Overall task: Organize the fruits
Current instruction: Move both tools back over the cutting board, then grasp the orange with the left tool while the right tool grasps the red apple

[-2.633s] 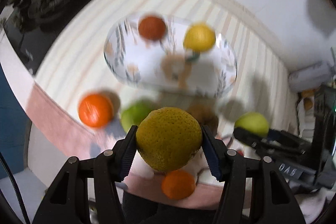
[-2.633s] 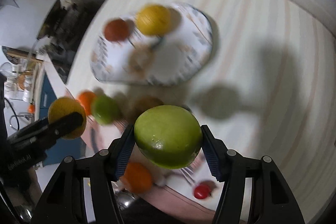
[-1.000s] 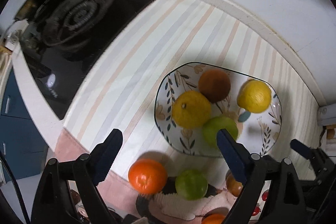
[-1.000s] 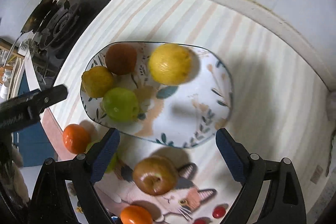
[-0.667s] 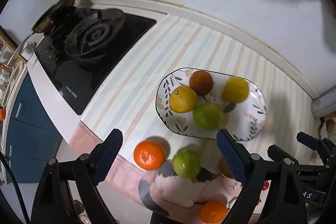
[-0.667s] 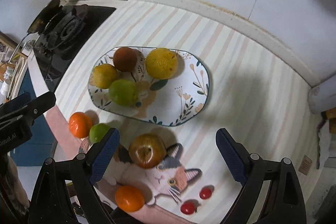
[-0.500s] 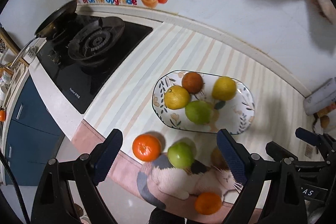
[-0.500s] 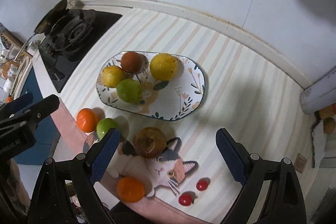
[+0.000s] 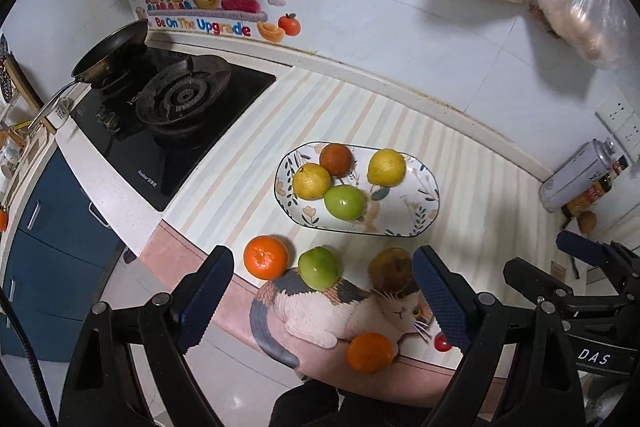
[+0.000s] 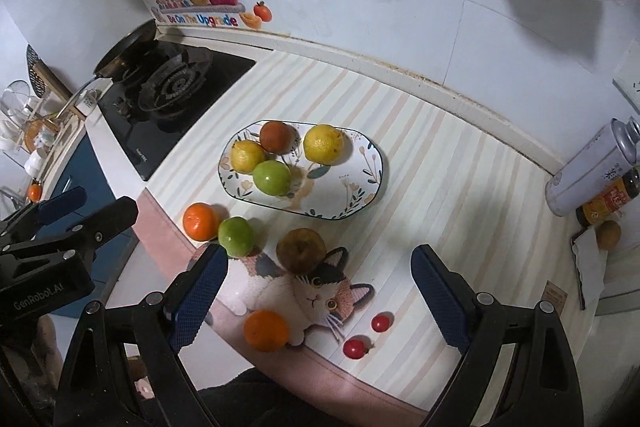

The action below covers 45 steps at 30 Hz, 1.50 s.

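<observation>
Both grippers hung high over the table with nothing between their fingers — the left gripper (image 9: 322,301) and the right gripper (image 10: 318,299) each stood wide apart, empty, pointing down at the fruit. Four fruits sat bunched at the stove-side end of the oval plate (image 10: 360,201): a yellow citrus (image 10: 247,157), a green apple (image 10: 273,178), a brown-red fruit (image 10: 277,137) and a lemon (image 10: 324,143). The far end of the plate was bare, probably kept free for the rest.

Still off the plate, near the table's front edge, lay an orange (image 10: 200,221), a second green apple (image 10: 236,237), a brownish apple (image 10: 301,250) on the cat mat (image 10: 280,291), another orange (image 10: 266,330) and two cherry tomatoes (image 10: 354,348).

A couple of seconds earlier the left fingers were clamped on the yellow citrus and the right on the green apple; both now rested on the plate, and the grippers had let go and pulled up and back — likely to survey what was left.
</observation>
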Tool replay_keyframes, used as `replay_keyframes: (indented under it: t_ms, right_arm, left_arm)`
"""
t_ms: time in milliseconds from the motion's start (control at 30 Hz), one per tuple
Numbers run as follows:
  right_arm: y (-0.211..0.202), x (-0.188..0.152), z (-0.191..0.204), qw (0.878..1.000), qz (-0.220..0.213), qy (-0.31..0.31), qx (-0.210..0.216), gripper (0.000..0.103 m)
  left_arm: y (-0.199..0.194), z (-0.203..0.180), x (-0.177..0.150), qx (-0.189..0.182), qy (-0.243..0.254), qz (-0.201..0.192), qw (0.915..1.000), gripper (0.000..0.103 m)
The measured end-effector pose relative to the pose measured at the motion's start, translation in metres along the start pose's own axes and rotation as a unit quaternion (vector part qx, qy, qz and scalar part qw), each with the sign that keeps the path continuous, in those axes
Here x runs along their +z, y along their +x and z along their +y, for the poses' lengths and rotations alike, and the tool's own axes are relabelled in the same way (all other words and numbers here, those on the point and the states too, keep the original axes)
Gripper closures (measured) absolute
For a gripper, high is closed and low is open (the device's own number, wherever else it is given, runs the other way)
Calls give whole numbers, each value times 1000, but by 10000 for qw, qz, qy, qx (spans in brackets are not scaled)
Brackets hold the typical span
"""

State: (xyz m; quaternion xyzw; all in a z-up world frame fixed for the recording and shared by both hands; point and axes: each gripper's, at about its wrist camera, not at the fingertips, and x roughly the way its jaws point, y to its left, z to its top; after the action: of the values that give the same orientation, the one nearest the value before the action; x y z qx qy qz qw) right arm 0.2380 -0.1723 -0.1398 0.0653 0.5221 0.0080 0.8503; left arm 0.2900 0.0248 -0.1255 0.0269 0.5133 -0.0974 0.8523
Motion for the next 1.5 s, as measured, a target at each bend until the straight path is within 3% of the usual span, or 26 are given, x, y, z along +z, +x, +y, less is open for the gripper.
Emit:
replay_keyframes:
  t_ms: [433, 667, 767, 1033, 1133, 1267, 1400, 1500]
  right_arm:
    - [-17, -1, 0, 9998, -45, 36, 203, 8]
    - [22, 5, -7, 9988, 309, 187, 326, 8]
    - [63, 1, -13, 9962, 703, 296, 411, 8]
    - [164, -14, -13, 9875, 1416, 524, 462, 8]
    - [193, -20, -10, 9851, 1560, 563, 456, 16]
    - [223, -25, -7, 9804, 1795, 651, 481, 18]
    - [240, -27, -5, 9766, 1968, 689, 531, 18]
    - [248, -25, -4, 9754, 2031, 663, 537, 18]
  left_arm:
    - [-26, -2, -10, -193, -71, -120, 9997, 11]
    - [-10, 14, -4, -88, -283, 16, 9996, 11]
    - [13, 26, -1, 151, -294, 236, 9992, 2]
    - [98, 78, 0, 579, -671, 986, 9912, 2]
    - [141, 102, -2, 465, -1029, 1485, 9824, 2]
    - [180, 116, -7, 165, -1346, 1896, 9725, 2]
    - [214, 114, -10, -135, -1430, 2271, 9632, 2]
    - [233, 111, -11, -146, -1381, 2463, 9592, 6]
